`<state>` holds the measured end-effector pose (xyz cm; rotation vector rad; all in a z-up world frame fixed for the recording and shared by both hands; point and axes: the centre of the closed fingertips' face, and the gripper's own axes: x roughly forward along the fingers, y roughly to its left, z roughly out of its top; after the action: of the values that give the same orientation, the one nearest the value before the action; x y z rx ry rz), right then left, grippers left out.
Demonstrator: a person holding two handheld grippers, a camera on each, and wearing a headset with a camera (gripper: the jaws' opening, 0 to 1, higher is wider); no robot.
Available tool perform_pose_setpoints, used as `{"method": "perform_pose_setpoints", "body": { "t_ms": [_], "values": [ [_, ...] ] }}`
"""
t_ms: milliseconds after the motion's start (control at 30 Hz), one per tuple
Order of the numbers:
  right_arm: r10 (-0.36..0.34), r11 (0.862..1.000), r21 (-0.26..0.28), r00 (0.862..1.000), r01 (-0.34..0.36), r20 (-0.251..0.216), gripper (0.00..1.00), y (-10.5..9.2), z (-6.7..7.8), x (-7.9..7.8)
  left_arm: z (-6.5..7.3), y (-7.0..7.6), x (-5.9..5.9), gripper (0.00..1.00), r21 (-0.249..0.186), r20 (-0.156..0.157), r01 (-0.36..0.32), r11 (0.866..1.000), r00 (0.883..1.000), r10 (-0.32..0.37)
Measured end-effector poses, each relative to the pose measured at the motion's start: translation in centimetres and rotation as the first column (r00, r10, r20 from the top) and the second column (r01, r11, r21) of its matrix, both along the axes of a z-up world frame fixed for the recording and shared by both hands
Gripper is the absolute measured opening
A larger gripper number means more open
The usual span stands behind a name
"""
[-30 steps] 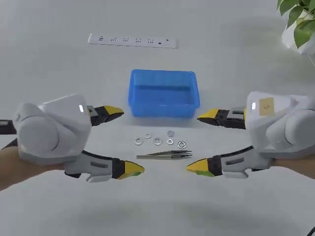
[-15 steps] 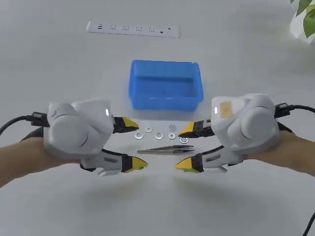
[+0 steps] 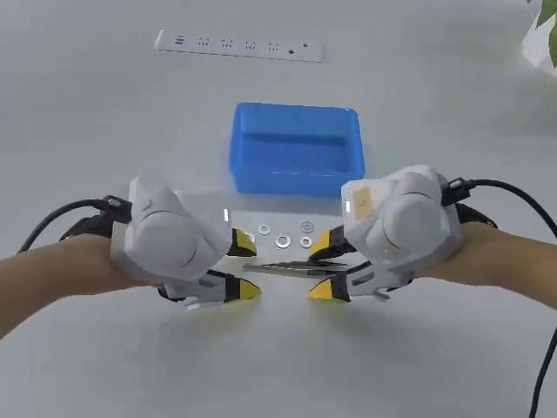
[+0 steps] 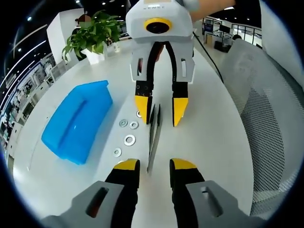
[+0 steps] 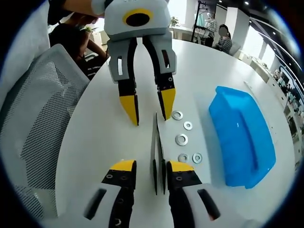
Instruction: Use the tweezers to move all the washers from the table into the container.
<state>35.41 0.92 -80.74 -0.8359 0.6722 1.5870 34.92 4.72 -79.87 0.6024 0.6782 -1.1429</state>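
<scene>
Six or so small, flat steel washers (image 3: 283,240) lie in a loose cluster just beyond the slim grey metal tweezers (image 3: 291,268), between them and the blue rectangular plastic container (image 3: 296,181). A jaw tip may hide one, so the count is unsure.

Within the last second both grippers have swung in from well apart. The left gripper (image 3: 246,266) now stands at one end of the tweezers and the right gripper (image 3: 318,268) at the other, tips facing. Each is spread wide, with nothing gripped between its yellow-tipped jaws. In the right gripper view the tweezers' end lies inside the gap. In the left gripper view it just reaches the mouth.

Tweezers and washers have kept their places. I judge the tool's pickup is the step in hand, and no washer has gone in.

The washers are thin, shiny rings lying flat on the smooth matte white table (image 3: 278,374), so they are likely fiddly to nip. The tweezers are two narrow blades, joined at the left gripper's end and slightly parted at the right's. The container, beyond the tweezers, has glossy low walls and rounded corners and looks empty. A white power strip (image 3: 239,45) lies farther beyond.
</scene>
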Motion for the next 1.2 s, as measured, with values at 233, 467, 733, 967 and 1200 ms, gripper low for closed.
{"method": "perform_pose_setpoints", "body": {
  "t_ms": [233,467,733,967,1200],
  "values": [
    [0.018,1.0,-0.003,1.0,-0.018,0.013,0.18,0.0,0.0,-0.1,-0.2,-0.7,-0.3,0.09,0.008,-0.028,0.033,0.999,0.999,-0.032],
    [-0.006,1.0,-0.011,1.0,0.006,0.01,0.11,0.1,0.0,0.1,-0.3,-0.6,-0.3,0.06,-0.009,-0.047,0.042,0.999,0.998,-0.042],
    [-0.04,0.999,-0.014,0.999,0.04,0.03,0.09,0.1,0.0,0.1,-0.3,-0.4,-0.3,0.05,0.008,-0.042,-0.02,1.0,0.999,0.02],
    [-0.075,0.997,0.006,0.997,0.075,0.035,0.09,0.0,0.3,-0.2,1.0,-0.4,-1.0,0.04,0.019,0.019,0.0,1.0,1.0,-0.001],
    [-0.078,0.995,0.07,0.996,0.074,0.043,0.09,0.3,1.2,-0.9,3.6,-0.6,-1.5,0.04,-0.018,0.048,0.023,1.0,0.999,-0.022]
  ]
}}
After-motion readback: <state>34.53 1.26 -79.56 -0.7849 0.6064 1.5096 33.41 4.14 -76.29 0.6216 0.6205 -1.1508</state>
